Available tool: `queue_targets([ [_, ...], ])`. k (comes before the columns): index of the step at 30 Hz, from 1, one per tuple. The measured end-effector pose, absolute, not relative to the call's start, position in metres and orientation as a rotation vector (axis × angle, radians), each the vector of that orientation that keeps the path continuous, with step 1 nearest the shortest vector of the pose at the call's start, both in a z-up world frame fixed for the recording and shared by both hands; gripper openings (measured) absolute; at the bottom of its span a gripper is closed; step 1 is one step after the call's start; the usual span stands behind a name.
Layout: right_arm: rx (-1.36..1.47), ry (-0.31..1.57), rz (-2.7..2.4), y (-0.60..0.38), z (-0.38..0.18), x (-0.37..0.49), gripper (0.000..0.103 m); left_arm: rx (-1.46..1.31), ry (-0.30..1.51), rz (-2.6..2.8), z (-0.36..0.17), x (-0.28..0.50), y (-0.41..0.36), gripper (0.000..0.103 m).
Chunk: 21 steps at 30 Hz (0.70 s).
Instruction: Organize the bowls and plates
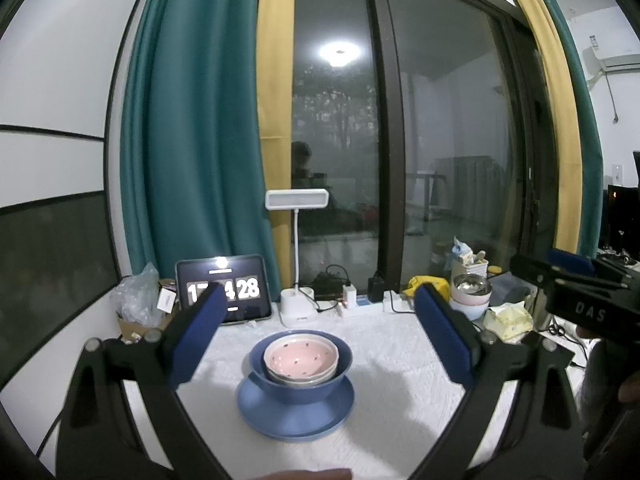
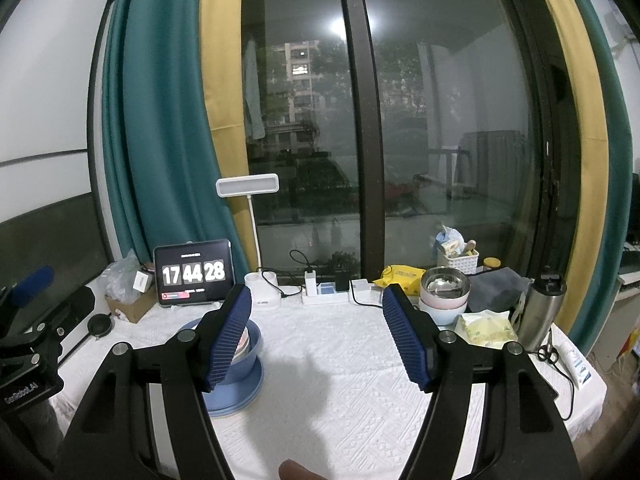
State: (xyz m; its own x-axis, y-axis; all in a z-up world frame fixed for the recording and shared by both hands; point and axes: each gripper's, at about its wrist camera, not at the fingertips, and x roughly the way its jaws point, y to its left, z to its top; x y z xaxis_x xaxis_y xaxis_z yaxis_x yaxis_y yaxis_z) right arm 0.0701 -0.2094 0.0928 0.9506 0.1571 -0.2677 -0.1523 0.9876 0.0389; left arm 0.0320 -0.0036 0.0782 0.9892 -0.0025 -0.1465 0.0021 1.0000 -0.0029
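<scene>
A pink speckled bowl [image 1: 300, 358] sits nested on a pale bowl inside a blue bowl [image 1: 304, 388], which stands on stacked blue plates [image 1: 296, 420] on the white tablecloth. My left gripper [image 1: 320, 336] is open and empty, raised in front of the stack. My right gripper [image 2: 316, 336] is open and empty; in the right wrist view the stack [image 2: 248, 364] lies behind its left finger [image 2: 228, 340]. The right gripper's body shows at the right of the left wrist view [image 1: 580, 292].
At the table's back stand a tablet clock [image 2: 194, 276], a white desk lamp [image 2: 262, 292], a power strip [image 2: 332, 294], stacked steel and pastel bowls [image 2: 444, 296], a steel flask [image 2: 542, 312], a tissue pack [image 2: 486, 330] and scissors [image 2: 548, 354]. A box of clutter [image 1: 138, 312] stands far left.
</scene>
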Motion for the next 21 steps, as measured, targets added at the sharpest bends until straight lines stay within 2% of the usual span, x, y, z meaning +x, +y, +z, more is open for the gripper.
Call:
queue_targets([
  [21,0.019,0.275,0.157,-0.2104,0.0931,0.0707,0.071,0.000,0.152,-0.008,0.0757,0.0286,-0.0069,0.095],
])
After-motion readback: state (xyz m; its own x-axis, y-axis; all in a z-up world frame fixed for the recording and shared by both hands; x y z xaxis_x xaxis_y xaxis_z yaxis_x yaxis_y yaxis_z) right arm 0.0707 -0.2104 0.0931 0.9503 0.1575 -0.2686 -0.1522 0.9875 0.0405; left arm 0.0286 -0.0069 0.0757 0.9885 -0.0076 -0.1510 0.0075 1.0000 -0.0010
